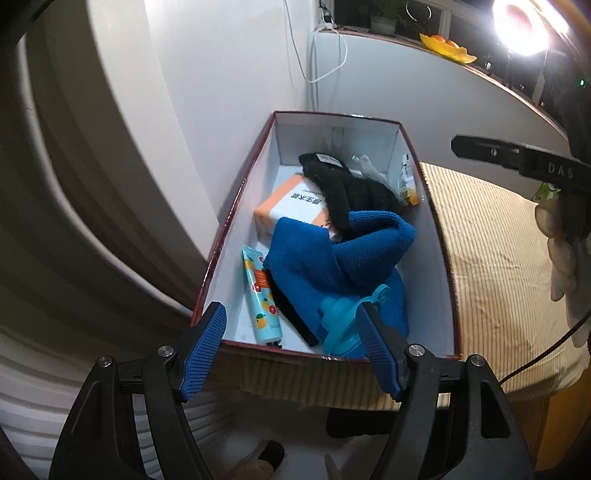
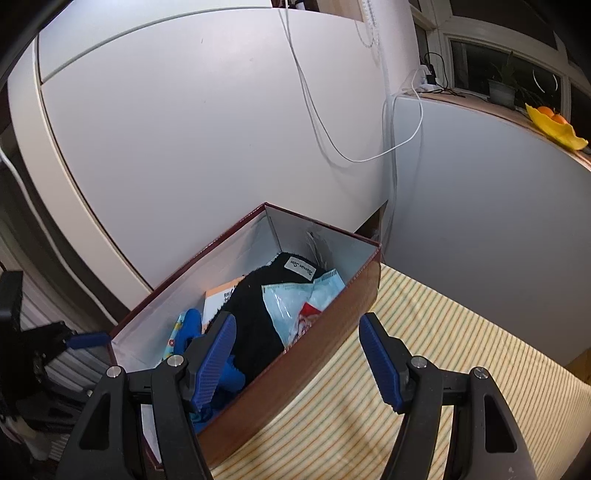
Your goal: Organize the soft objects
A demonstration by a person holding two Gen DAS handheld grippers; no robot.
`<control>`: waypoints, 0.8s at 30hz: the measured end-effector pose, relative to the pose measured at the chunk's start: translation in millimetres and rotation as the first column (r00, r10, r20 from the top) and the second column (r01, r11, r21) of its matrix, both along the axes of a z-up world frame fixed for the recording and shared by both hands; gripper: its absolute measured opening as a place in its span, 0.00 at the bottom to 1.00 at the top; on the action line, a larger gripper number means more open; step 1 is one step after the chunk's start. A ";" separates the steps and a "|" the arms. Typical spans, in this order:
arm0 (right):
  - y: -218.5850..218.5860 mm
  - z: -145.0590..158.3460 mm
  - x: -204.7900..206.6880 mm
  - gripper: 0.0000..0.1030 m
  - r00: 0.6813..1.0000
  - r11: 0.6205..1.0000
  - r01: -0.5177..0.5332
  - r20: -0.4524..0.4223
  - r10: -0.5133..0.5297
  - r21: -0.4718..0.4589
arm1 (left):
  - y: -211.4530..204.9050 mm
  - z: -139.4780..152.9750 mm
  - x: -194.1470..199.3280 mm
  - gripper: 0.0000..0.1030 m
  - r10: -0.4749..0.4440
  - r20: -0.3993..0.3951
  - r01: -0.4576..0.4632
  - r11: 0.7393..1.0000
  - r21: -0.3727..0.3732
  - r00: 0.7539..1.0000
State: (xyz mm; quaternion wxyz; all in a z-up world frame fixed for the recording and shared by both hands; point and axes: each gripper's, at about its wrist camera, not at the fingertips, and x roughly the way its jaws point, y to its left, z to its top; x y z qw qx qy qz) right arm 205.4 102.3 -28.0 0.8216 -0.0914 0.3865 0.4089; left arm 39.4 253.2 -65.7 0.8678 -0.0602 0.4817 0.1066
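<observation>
- left gripper fingers spread, nothing grasped, over box
- blue knit lies atop black knit in box
- right gripper fingers spread, empty

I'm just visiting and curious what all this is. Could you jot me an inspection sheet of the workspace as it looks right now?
Surface: striped cloth with an open box on it, set against white panels.
Job's things: blue knit and black knit, both in the box, blue partly over black.
Clutter: in the box, an orange carton, a fruit-print tube, a teal plastic piece and a plastic packet.
Grippers: left gripper open over the box's near end, holding nothing; right gripper open astride the box's side wall, holding nothing.
Cables: white cable hanging down the wall.
Surroundings: sill with a potted plant, a yellow dish of oranges, and a bright lamp.
</observation>
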 end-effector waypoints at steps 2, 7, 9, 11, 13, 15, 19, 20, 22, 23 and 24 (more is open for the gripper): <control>-4.9 -0.9 -2.4 0.64 1.000 1.000 -0.001 -0.004 0.001 0.002 | -2.3 2.9 -4.1 0.70 0.001 0.013 -0.001 1.000 -0.011 1.000; -18.5 0.4 -13.3 0.64 1.000 1.000 -0.010 -0.002 0.010 -0.004 | -13.8 6.0 -7.9 0.70 -0.007 0.029 0.008 1.000 -0.016 1.000; -24.7 2.4 -18.7 0.64 1.000 1.000 -0.017 0.003 0.017 -0.009 | -20.8 7.9 -9.4 0.70 -0.018 0.034 0.018 1.000 -0.007 0.999; -32.2 4.2 -26.6 0.64 1.000 1.000 -0.021 0.016 0.022 -0.011 | -26.3 10.3 -11.3 0.70 -0.027 0.040 0.027 1.000 -0.008 0.999; -39.1 5.3 -34.1 0.68 0.999 1.000 -0.026 0.021 0.026 -0.008 | -31.9 13.5 -13.9 0.70 -0.030 0.052 0.030 1.000 -0.006 0.998; -46.2 6.4 -42.1 0.72 0.999 1.000 -0.031 0.024 0.031 -0.002 | -37.3 16.8 -17.1 0.70 -0.032 0.066 0.032 0.999 0.001 0.997; -60.2 9.3 -60.6 0.72 0.997 0.999 -0.043 0.058 0.044 -0.008 | -44.8 22.2 -25.5 0.70 -0.025 0.097 0.027 0.999 -0.017 0.995; -63.2 10.0 -64.9 0.73 0.997 0.999 -0.046 0.065 0.047 -0.011 | -46.5 23.0 -27.8 0.70 -0.023 0.104 0.025 1.000 -0.019 0.994; -69.9 12.3 -74.3 0.76 0.995 0.998 -0.054 0.081 0.055 -0.011 | -50.9 24.2 -32.4 0.70 -0.019 0.116 0.019 1.000 -0.003 0.993; -72.7 13.7 -78.2 0.80 0.994 0.998 -0.057 0.089 0.058 -0.009 | -53.1 24.7 -34.4 0.70 -0.017 0.122 0.016 1.000 0.005 0.992; -76.2 15.1 -82.8 0.81 0.993 0.998 -0.060 0.100 0.060 -0.006 | -55.2 25.9 -37.2 0.70 -0.014 0.130 0.012 1.000 0.012 0.991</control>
